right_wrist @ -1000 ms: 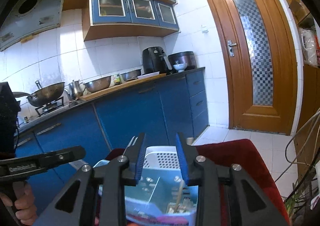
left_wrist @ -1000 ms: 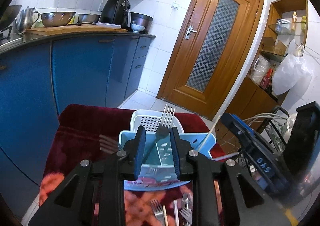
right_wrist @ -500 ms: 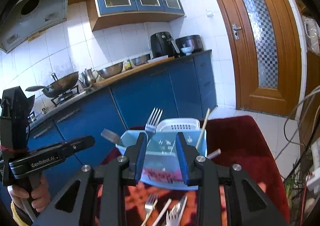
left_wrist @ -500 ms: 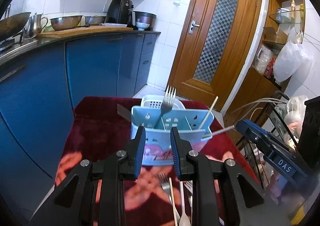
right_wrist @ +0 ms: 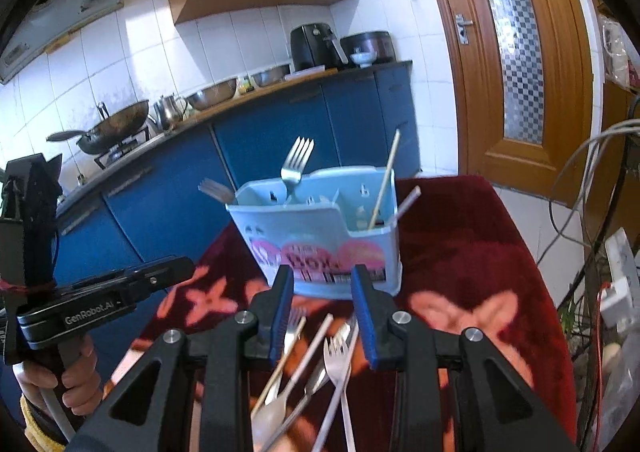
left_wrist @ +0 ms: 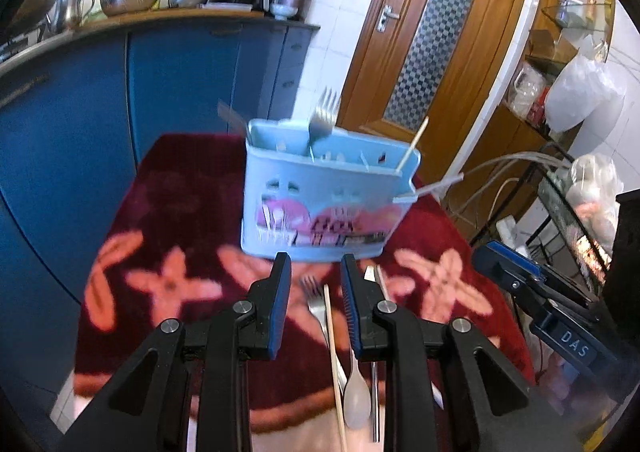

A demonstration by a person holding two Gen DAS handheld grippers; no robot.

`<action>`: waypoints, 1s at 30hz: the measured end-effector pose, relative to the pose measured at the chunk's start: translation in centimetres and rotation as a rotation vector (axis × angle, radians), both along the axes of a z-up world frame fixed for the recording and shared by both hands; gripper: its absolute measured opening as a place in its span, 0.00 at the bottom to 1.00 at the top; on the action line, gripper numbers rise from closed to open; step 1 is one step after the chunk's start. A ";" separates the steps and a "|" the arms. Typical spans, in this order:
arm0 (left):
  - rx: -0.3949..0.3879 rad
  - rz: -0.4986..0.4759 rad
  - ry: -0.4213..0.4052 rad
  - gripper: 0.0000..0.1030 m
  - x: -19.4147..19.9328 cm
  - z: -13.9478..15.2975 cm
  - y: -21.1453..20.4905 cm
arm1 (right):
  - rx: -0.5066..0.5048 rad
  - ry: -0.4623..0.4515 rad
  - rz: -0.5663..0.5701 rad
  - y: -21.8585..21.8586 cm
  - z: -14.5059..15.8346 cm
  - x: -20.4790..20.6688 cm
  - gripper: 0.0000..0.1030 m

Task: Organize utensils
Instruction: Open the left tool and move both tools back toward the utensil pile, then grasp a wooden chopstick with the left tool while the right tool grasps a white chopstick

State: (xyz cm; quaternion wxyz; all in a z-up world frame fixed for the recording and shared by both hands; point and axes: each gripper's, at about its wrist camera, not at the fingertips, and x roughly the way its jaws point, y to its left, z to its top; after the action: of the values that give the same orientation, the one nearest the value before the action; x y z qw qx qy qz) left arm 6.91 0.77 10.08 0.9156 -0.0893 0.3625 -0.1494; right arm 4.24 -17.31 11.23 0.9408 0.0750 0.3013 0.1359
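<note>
A light-blue utensil caddy (left_wrist: 324, 203) (right_wrist: 320, 236) stands on a dark red flowered cloth (left_wrist: 180, 211). In it a metal fork (right_wrist: 296, 163) stands tines up, a second fork (right_wrist: 214, 189) leans out to the left, and a wooden chopstick (right_wrist: 386, 179) leans in the right compartment. Loose forks (right_wrist: 338, 356), a chopstick (right_wrist: 296, 360) and a white plastic spoon (left_wrist: 356, 392) lie on the cloth in front of the caddy. My left gripper (left_wrist: 314, 268) hovers open above the loose fork (left_wrist: 314, 300) and holds nothing. My right gripper (right_wrist: 323, 284) is open and empty too, above the same pile.
Blue kitchen cabinets (left_wrist: 180, 83) run along the left behind the table. A wooden door (left_wrist: 432, 35) is at the back. Cables and a wire rack (left_wrist: 568, 203) crowd the right side, with a power strip (right_wrist: 618, 284) there. A hand (right_wrist: 60, 376) holds the left tool.
Both grippers have drawn back from the caddy and tipped downward. The caddy now sits ahead of the fingertips, and the loose utensils on the cloth have come into view beneath them.
</note>
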 end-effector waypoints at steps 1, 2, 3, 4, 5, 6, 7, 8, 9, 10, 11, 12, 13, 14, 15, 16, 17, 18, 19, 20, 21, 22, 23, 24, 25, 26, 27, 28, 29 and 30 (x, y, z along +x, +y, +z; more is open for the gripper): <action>0.004 -0.002 0.013 0.24 0.0 -0.6 -0.3 | -0.004 0.011 0.000 0.0 -0.3 -0.1 0.32; 0.008 -0.003 0.024 0.24 0.0 -1.1 -0.5 | -0.009 0.022 0.001 0.0 -0.7 -0.2 0.32; 0.011 -0.006 0.033 0.24 0.1 -1.5 -0.7 | -0.013 0.031 -0.001 0.0 -1.0 -0.2 0.32; 0.016 -0.010 0.044 0.24 0.1 -2.1 -1.0 | -0.016 0.038 -0.001 0.0 -1.3 -0.3 0.32; 0.021 -0.012 0.053 0.24 0.2 -2.6 -1.3 | -0.021 0.050 -0.003 -0.1 -1.8 -0.4 0.32; 0.027 -0.014 0.060 0.24 0.2 -3.0 -1.4 | -0.025 0.059 -0.003 -0.2 -2.2 -0.4 0.32; 0.036 -0.017 0.069 0.24 0.3 -3.5 -1.8 | -0.027 0.065 -0.004 -0.2 -2.4 -0.5 0.32; 0.042 -0.018 0.073 0.24 0.3 -3.8 -1.9 | -0.031 0.074 -0.006 -0.3 -2.9 -0.6 0.32; 0.054 -0.020 0.082 0.24 0.5 -4.4 -2.2 | -0.036 0.083 -0.008 -0.3 -3.3 -0.6 0.32; 0.060 -0.022 0.086 0.24 0.5 -4.7 -2.3 | -0.040 0.089 -0.010 -0.4 -3.6 -0.7 0.32; 0.070 -0.024 0.093 0.24 0.7 -5.2 -2.6 | -0.047 0.099 -0.012 -0.4 -4.1 -0.7 0.32; 0.074 -0.026 0.099 0.24 0.8 -5.5 -2.8 | -0.051 0.106 -0.015 -0.5 -4.4 -0.7 0.32; 0.079 -0.029 0.106 0.24 0.9 -5.8 -3.0 | -0.052 0.113 -0.016 -0.5 -4.8 -0.7 0.32; 0.082 -0.033 0.117 0.24 1.1 -6.3 -3.2 | -0.051 0.122 -0.015 -0.6 -5.2 -0.6 0.32; 0.084 -0.036 0.125 0.24 1.3 -6.7 -3.4 | -0.049 0.129 -0.016 -0.7 -5.5 -0.5 0.32; 0.089 -0.039 0.133 0.24 1.4 -7.0 -3.6 | -0.047 0.138 -0.018 -0.8 -5.9 -0.5 0.32; 0.092 -0.041 0.139 0.24 1.5 -7.3 -3.8 | -0.046 0.145 -0.021 -1.0 -6.2 -0.3 0.32; 0.098 -0.044 0.148 0.24 1.7 -7.7 -4.1 | -0.045 0.150 -0.025 -1.1 -6.5 -0.2 0.32; 0.103 -0.047 0.155 0.24 1.9 -8.1 -4.3 | -0.043 0.154 -0.027 -1.2 -6.7 -0.2 0.32; 0.107 -0.050 0.164 0.24 2.1 -8.4 -4.5 | -0.041 0.160 -0.030 -1.3 -7.0 -0.1 0.32; 0.112 -0.054 0.172 0.24 2.3 -8.9 -4.6 | -0.035 0.169 -0.033 -1.5 -7.4 0.0 0.32; 0.117 -0.057 0.180 0.24 2.5 -9.2 -4.8 | -0.028 0.178 -0.035 -1.7 -7.7 0.1 0.32; 0.123 -0.059 0.189 0.24 2.7 -9.7 -5.0 | -0.025 0.184 -0.037 -1.9 -7.9 0.2 0.32; 0.126 -0.060 0.196 0.24 2.9 -10.0 -5.1 | -0.021 0.193 -0.039 -2.0 -8.3 0.3 0.32; 0.129 -0.062 0.203 0.24 3.1 -10.3 -5.2 | -0.018 0.199 -0.040 -2.1 -8.5 0.4 0.32; 0.131 -0.062 0.207 0.24 3.2 -10.4 -5.4 | -0.015 0.208 -0.043 -2.3 -8.8 0.5 0.32; 0.136 -0.063 0.212 0.24 3.4 -10.7 -5.5 | -0.013 0.212 -0.044 -2.3 -9.0 0.6 0.32; 0.140 -0.064 0.216 0.24 3.6 -10.9 -5.7 | -0.012 0.217 -0.044 -2.4 -9.2 0.7 0.32; 0.143 -0.064 0.218 0.24 3.6 -11.0 -5.8 | -0.009 0.223 -0.043 -2.5 -9.4 0.8 0.32; 0.146 -0.065 0.218 0.24 3.7 -11.1 -5.9 | -0.007 0.226 -0.043 -2.6 -9.6 0.9 0.32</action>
State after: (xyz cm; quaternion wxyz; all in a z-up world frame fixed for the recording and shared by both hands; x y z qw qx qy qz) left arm 10.64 -5.12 -1.00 0.8695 -0.0261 0.4725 -0.1416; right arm 5.17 -19.87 1.64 0.9038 0.0929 0.4043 0.1051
